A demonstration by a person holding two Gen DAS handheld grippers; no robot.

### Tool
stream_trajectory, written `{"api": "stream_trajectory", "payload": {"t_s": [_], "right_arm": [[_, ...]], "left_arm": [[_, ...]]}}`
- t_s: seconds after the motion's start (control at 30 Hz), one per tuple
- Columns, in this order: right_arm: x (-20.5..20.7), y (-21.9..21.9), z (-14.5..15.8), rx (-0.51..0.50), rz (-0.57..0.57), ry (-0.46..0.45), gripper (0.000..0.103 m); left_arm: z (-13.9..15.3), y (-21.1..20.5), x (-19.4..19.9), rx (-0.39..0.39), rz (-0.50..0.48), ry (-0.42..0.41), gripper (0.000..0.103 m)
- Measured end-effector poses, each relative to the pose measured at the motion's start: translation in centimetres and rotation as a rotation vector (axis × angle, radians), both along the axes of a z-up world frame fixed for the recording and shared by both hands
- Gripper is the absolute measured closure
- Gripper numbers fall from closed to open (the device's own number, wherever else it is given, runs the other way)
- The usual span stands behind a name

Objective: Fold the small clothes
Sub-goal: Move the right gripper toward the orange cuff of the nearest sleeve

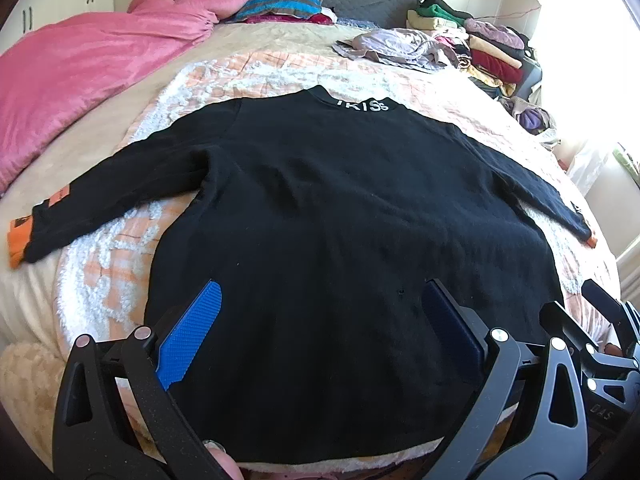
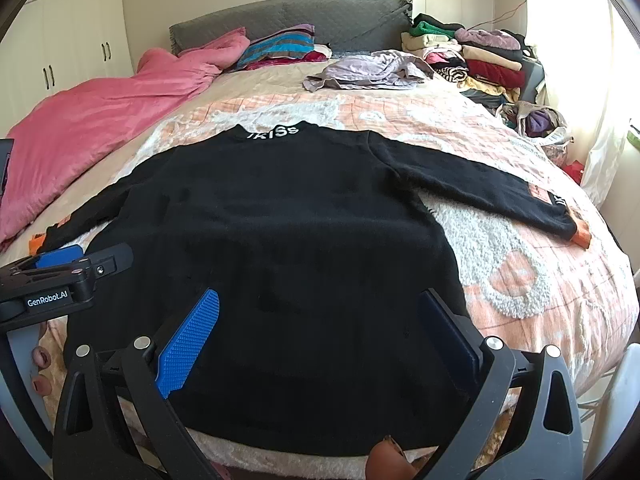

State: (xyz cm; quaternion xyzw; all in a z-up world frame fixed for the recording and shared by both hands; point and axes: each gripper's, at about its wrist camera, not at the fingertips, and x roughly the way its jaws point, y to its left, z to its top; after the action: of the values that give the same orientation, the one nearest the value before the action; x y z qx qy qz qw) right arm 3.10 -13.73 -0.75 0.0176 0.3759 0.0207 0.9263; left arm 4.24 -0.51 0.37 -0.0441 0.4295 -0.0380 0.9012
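my left gripper point(image 1: 316, 320) and my right gripper point(image 2: 320, 328) both hover low over the hem end of the black long-sleeved knit sweater point(image 1: 340, 208), side by side, each with its jaws spread wide and gripping nothing. their blue pads point(image 2: 188, 344) are ribbed and nubbly. the sweater lies flat on the peach and white tufted bedspread point(image 2: 500, 280), collar with white lettering point(image 1: 362, 105) farthest from me, both sleeves out, orange cuffs point(image 2: 582, 236) at the ends. a crumpled pink quilt point(image 1: 80, 80) sits well left; stacked folded clothes point(image 2: 480, 60) crowd the far right corner.
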Motion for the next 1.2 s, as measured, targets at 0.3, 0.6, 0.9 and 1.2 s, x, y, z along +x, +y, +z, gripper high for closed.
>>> {"api": "stream_trajectory", "payload": {"t_s": [0.3,0.6,0.9,1.2], "right_arm": [[1.5,-0.7,1.0,0.007,-0.028,-0.022,0.004],[3.1,-1.6,2.0,0.018,-0.068,-0.044,0.004],[5.1,-3.1,2.8,0.032,-0.115,-0.06,0.004],[7.3,-4.8,2.8,0.043,-0.167,-0.057,0.004]], "left_arm": [[0.7,-0.1,2.0,0.004,-0.016,-0.004,0.009],[1.8,-1.2,4.8,0.009,-0.076,0.001,0.009],[2.9,-2.7,7.4,0.007,-0.109,-0.015,0.009],[3.5,-3.2,10.5,0.003,-0.135,-0.03,0.009]]}}
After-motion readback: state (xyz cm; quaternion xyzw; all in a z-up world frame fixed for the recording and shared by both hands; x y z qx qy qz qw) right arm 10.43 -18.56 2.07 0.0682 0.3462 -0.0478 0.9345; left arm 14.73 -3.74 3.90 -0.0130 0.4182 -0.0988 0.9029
